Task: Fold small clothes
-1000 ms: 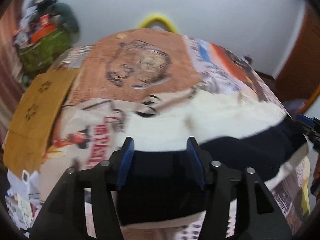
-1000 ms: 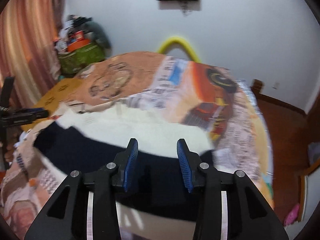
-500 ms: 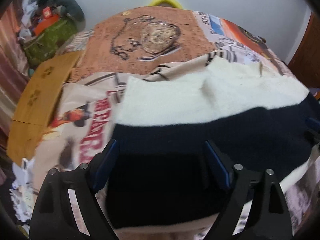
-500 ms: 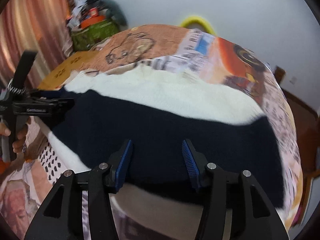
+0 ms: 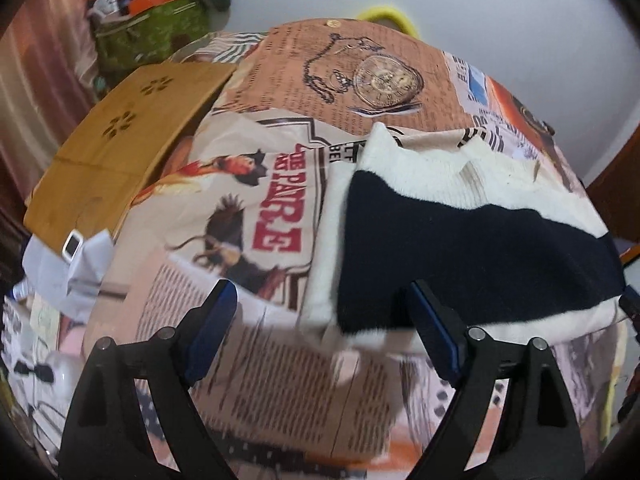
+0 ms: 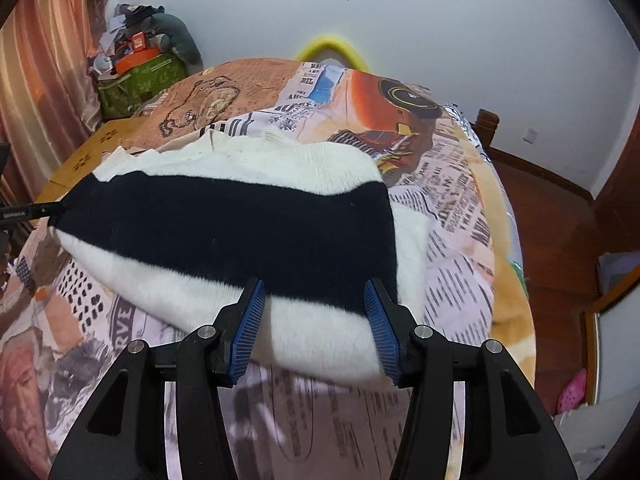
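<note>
A fuzzy garment with a wide black band between white parts [image 5: 460, 248] [image 6: 240, 232] lies flat on the printed bedspread [image 5: 272, 380] [image 6: 460, 208]. My left gripper [image 5: 320, 292] stands wide open above the spread. The garment's near left corner lies between its fingers, and the pads do not press it. My right gripper [image 6: 314, 292] hangs open over the garment's near white edge, its blue pads [image 6: 250, 320] clear of the cloth. In the right wrist view the left gripper's tip [image 6: 28, 212] shows at the garment's far left end.
A wooden board [image 5: 120, 152] lies at the bed's left with a white device [image 5: 72, 246] below it. A green bag of clutter [image 6: 136, 80] stands at the far left. A yellow hoop [image 6: 328, 46] is behind the bed. Wooden floor [image 6: 560, 240] lies to the right.
Both grippers' jaws have spread wider and let go of the dark cloth. The garment now lies spread on the bed. The left gripper has shifted left, off the garment.
</note>
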